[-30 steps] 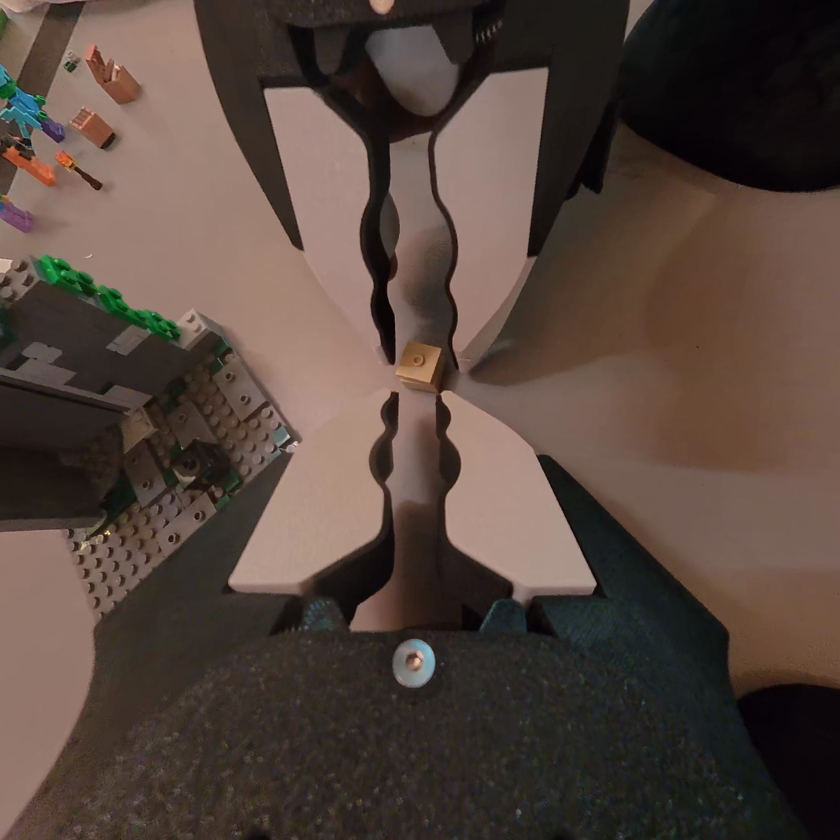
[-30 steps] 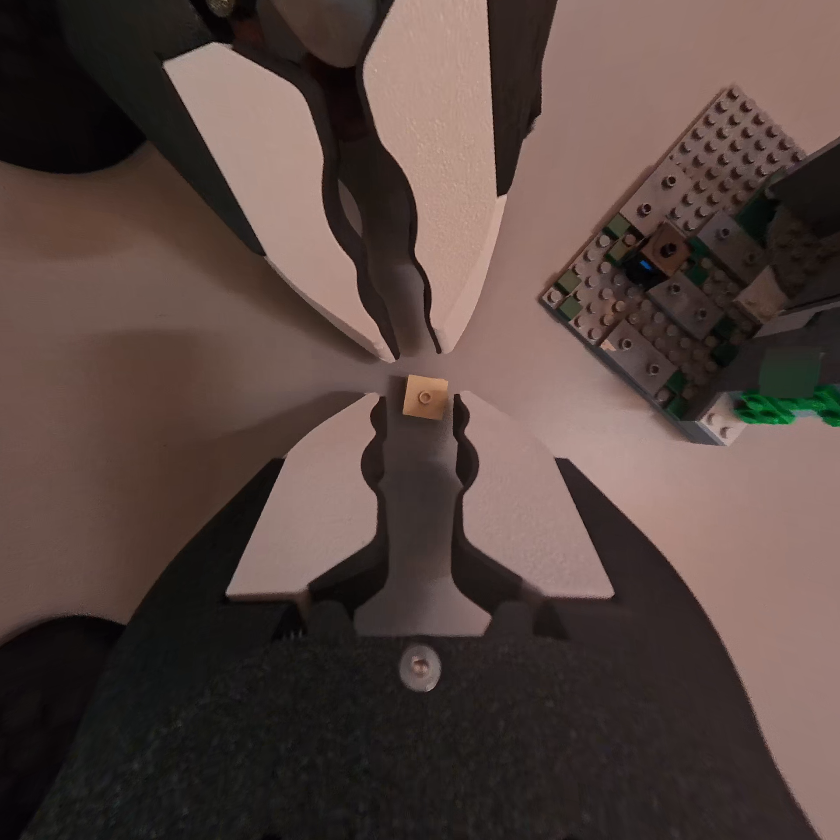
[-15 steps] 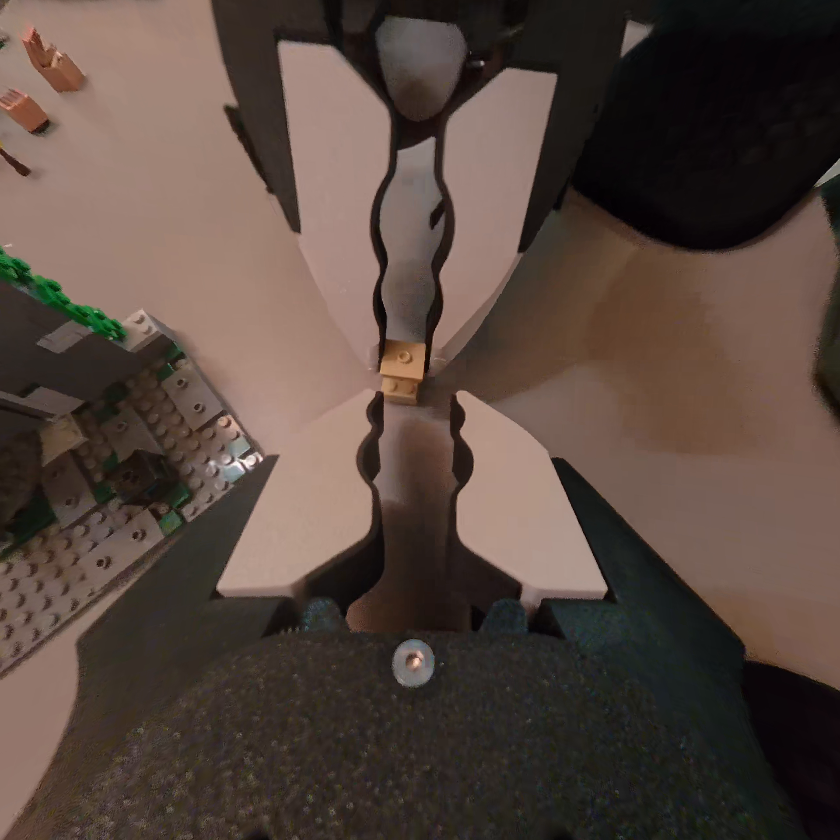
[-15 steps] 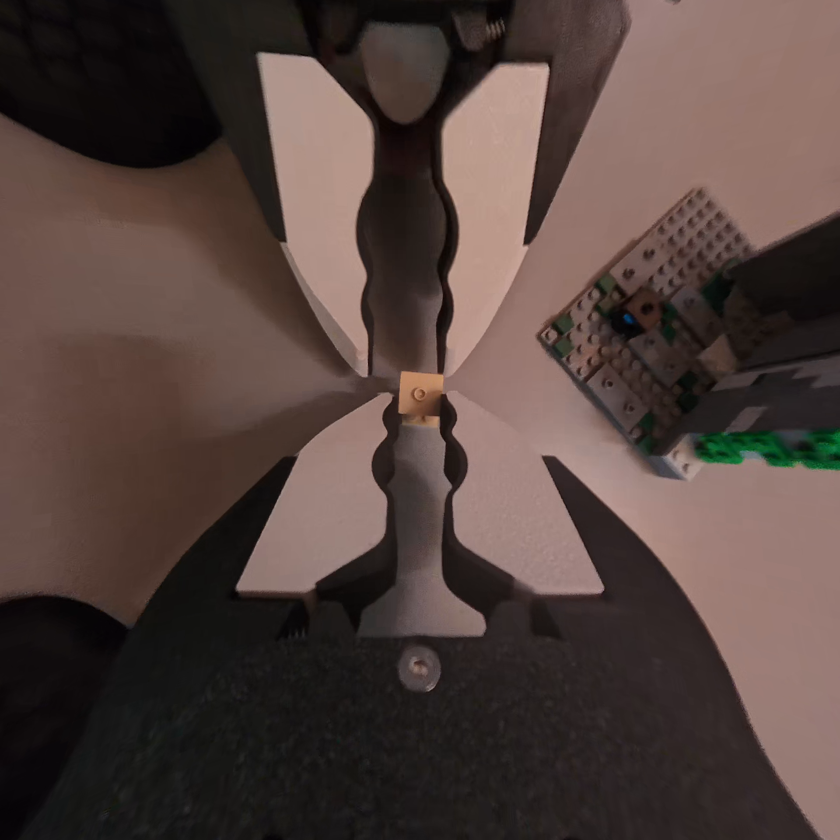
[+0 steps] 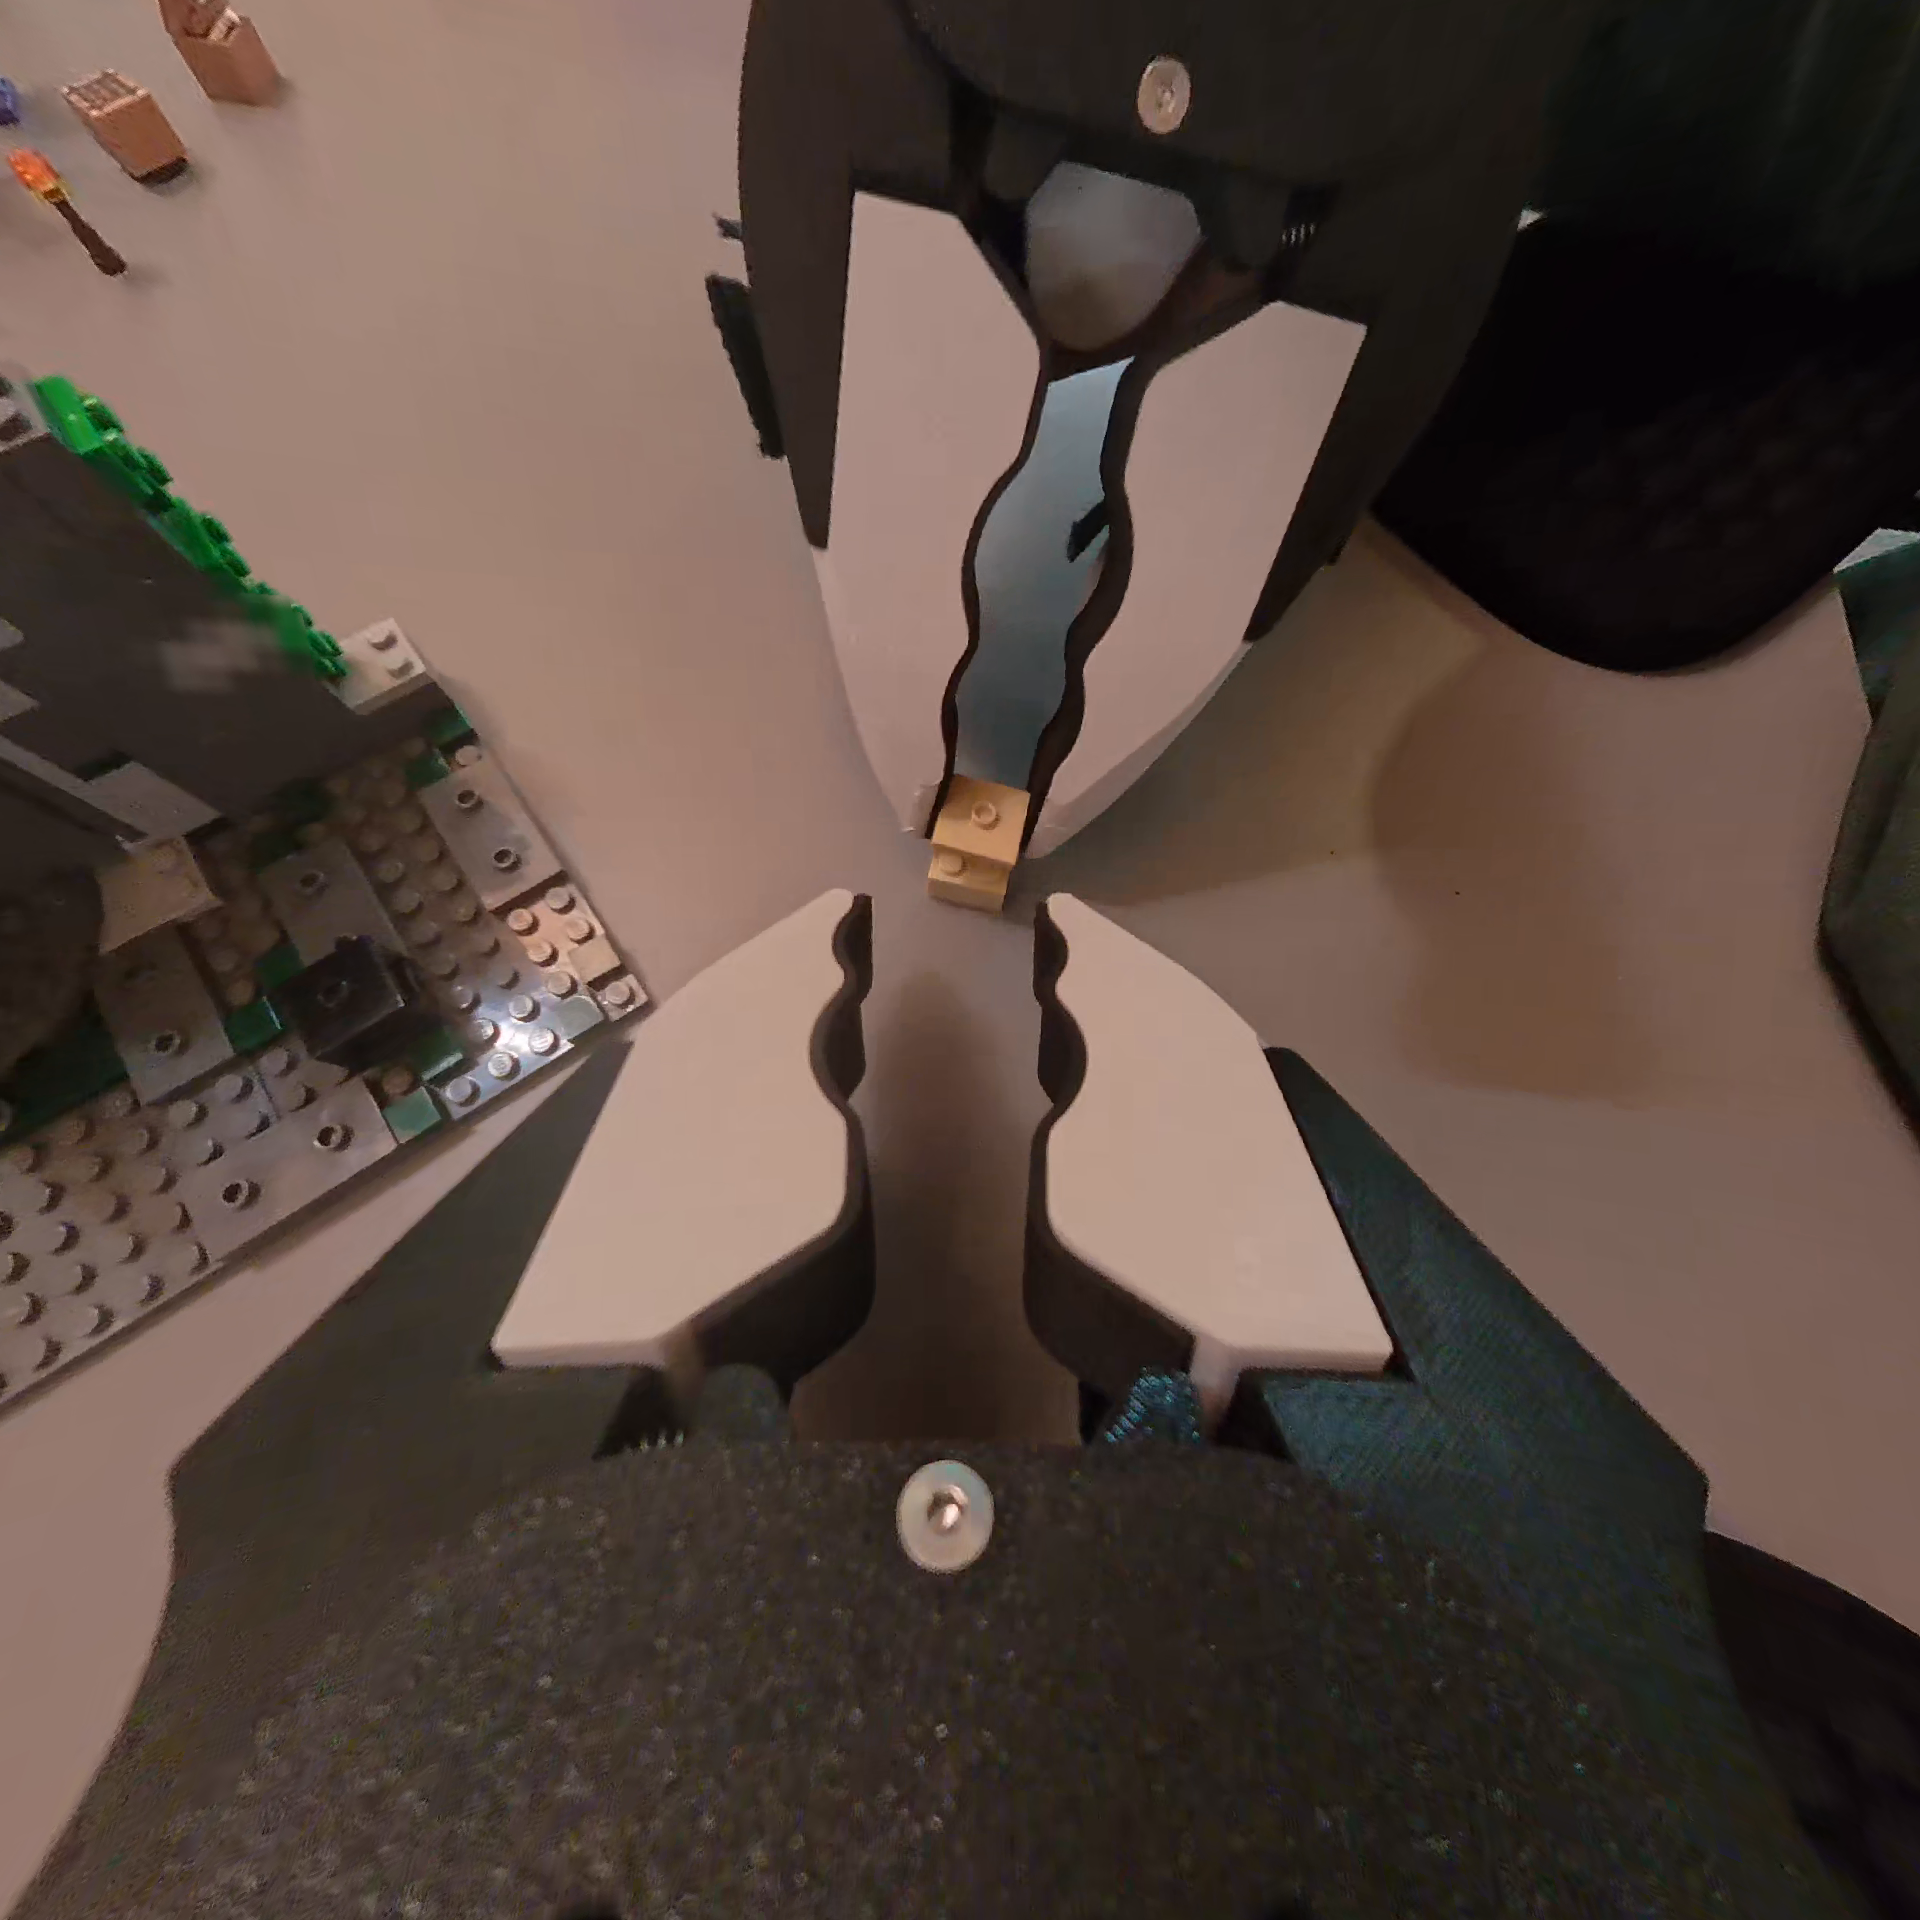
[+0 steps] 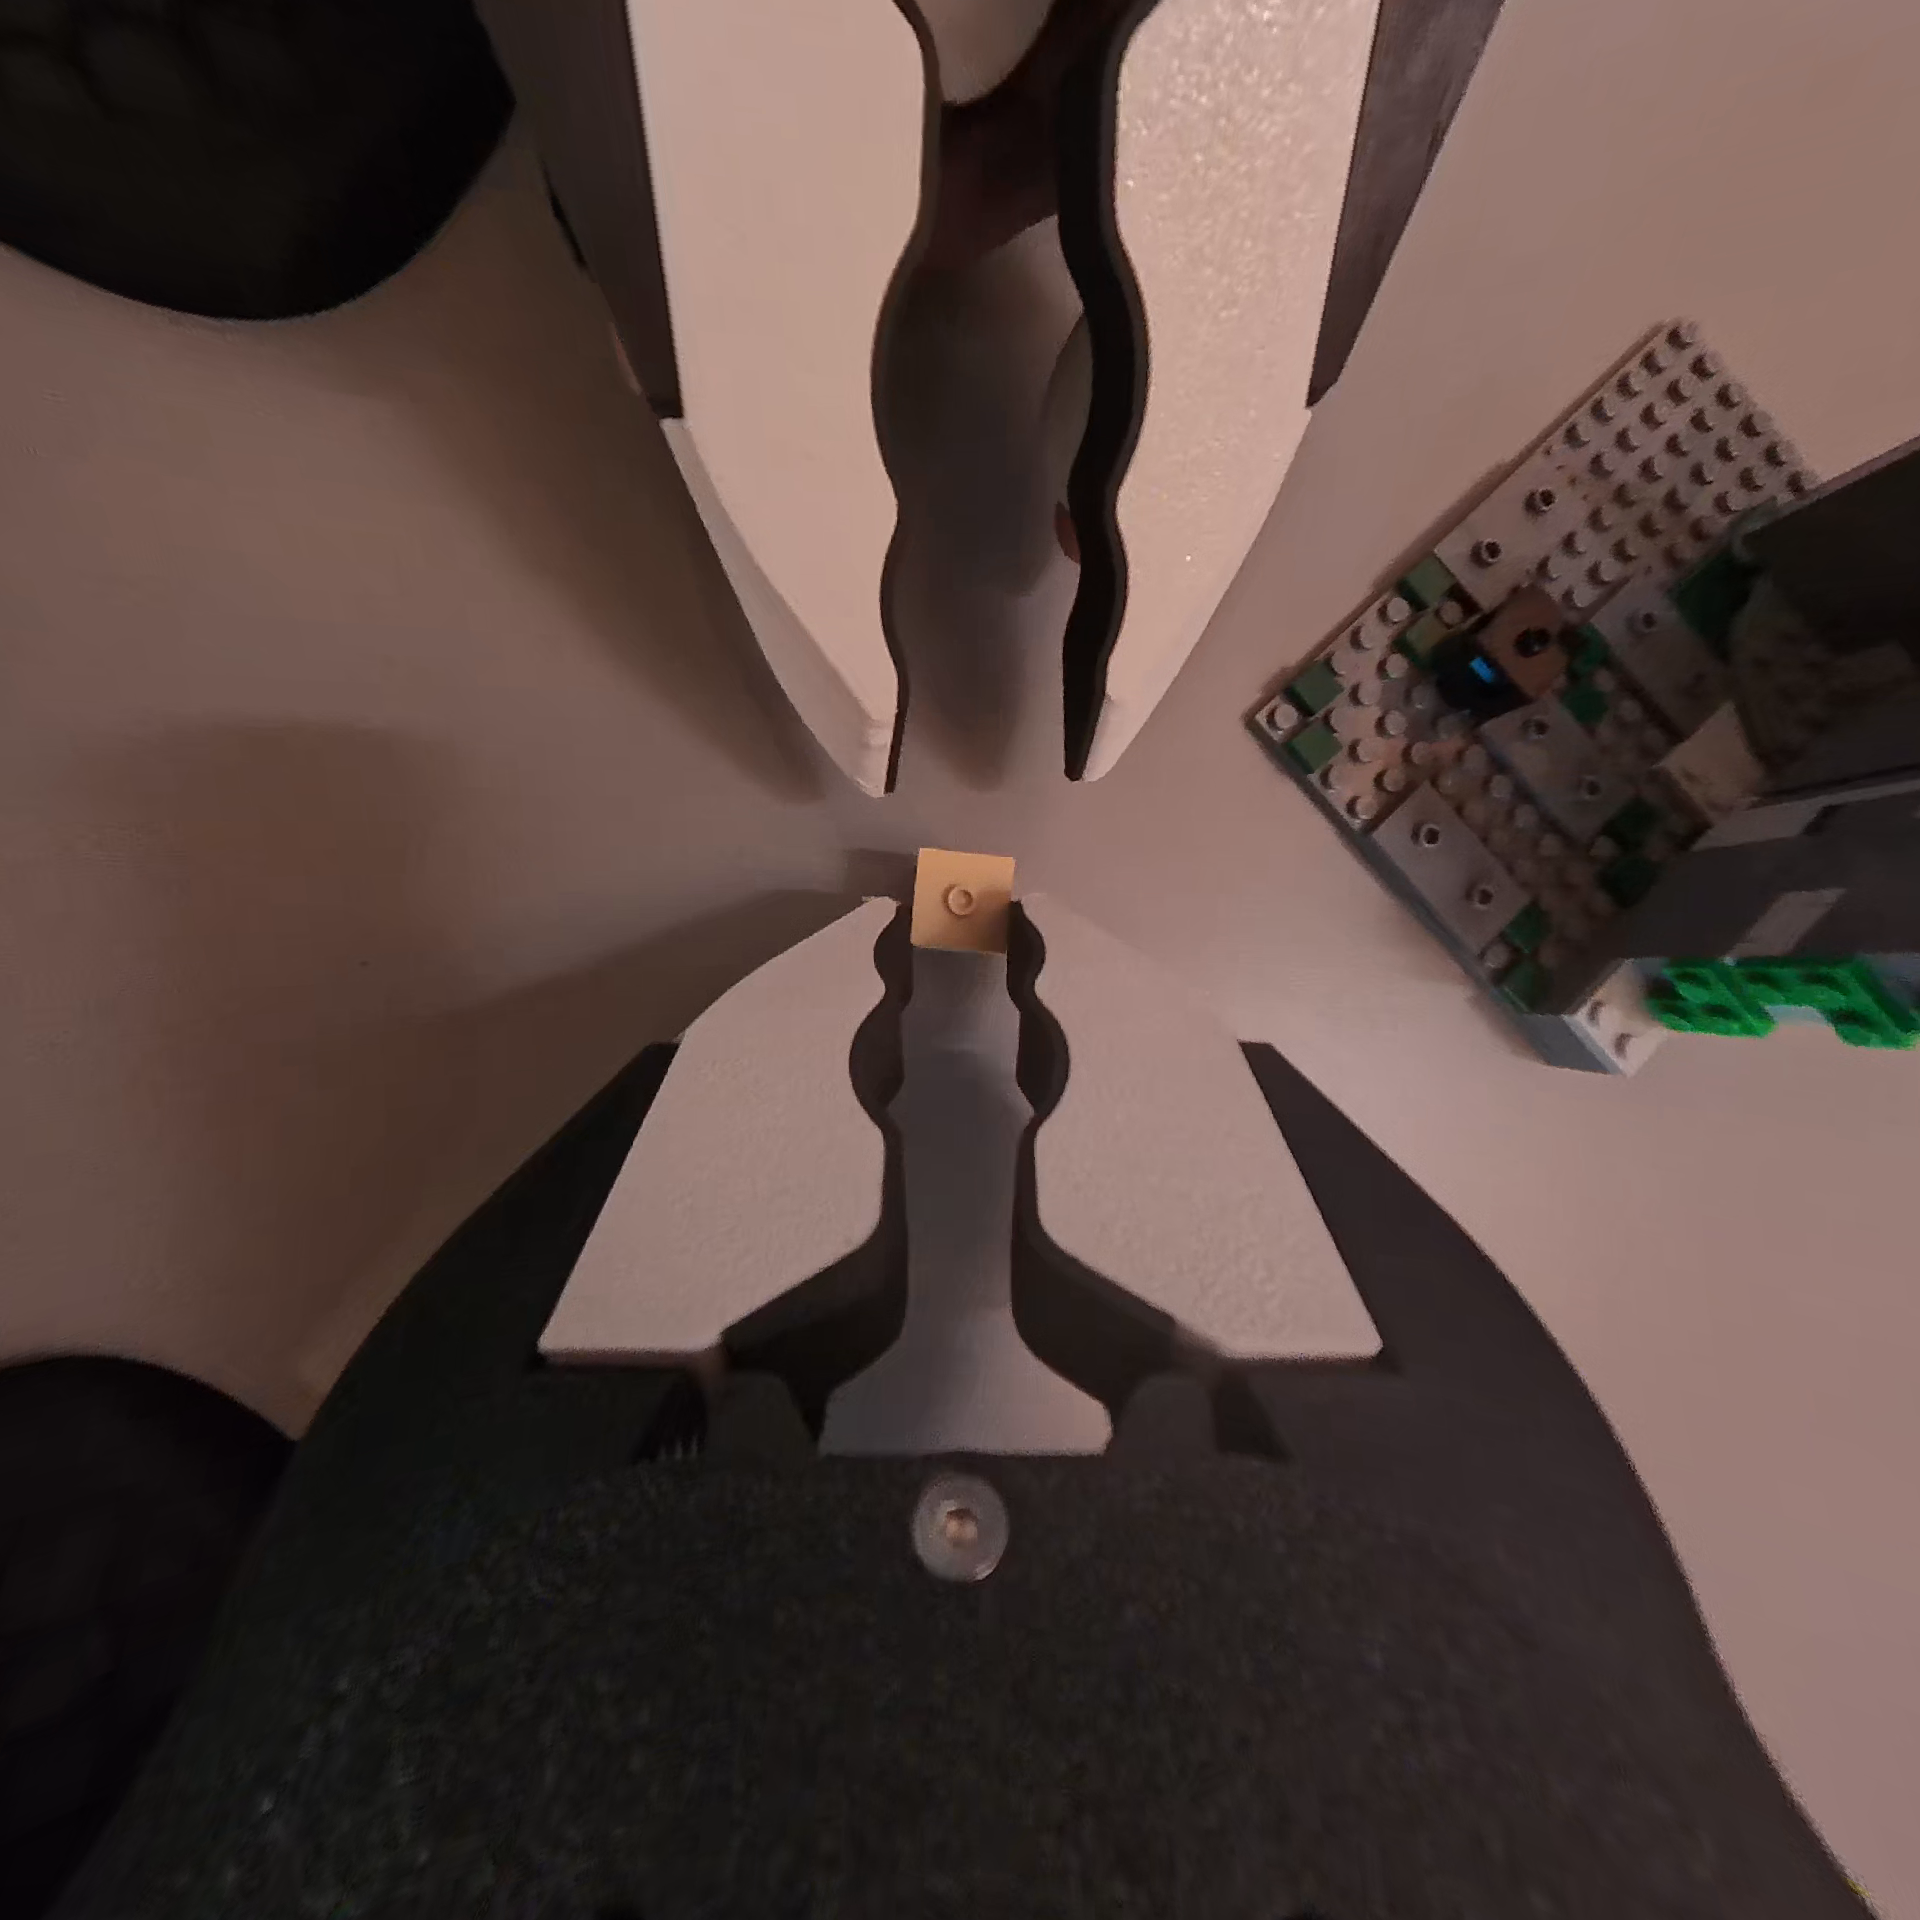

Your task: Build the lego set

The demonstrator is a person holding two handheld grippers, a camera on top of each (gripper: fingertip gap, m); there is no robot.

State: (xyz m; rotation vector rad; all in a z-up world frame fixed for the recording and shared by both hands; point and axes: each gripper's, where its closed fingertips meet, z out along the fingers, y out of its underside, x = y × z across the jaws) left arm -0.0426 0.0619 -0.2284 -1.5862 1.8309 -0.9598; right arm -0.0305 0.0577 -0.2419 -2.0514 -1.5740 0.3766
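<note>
My right gripper (image 6: 961, 914) is shut on a small tan Lego piece (image 6: 963, 899) and holds it above the pale table. In the left wrist view that gripper (image 5: 984, 826) comes in from the top with the tan piece (image 5: 975, 847) at its tips. My left gripper (image 5: 951, 909) is open and empty, tip to tip with the right one and just short of the piece; it also shows in the right wrist view (image 6: 982, 774). The partly built set, with a grey studded baseplate (image 5: 125, 1226), a dark grey wall (image 5: 125, 665) and green leaf pieces (image 5: 156, 488), stands to the left; it shows in the right wrist view (image 6: 1662, 436) too.
Loose brown pieces (image 5: 125, 125) and a small torch piece (image 5: 62, 208) lie at the far left of the table. A dark rounded object (image 5: 1662, 416) sits behind the right gripper. A dark green thing (image 5: 1881, 831) is at the right edge. Both grippers' tips are close together, under 4 cm apart.
My left gripper's fingers have spread wider and drawn back from the tan piece. The right gripper has closed on the piece and keeps it. Both views have shifted a little.
</note>
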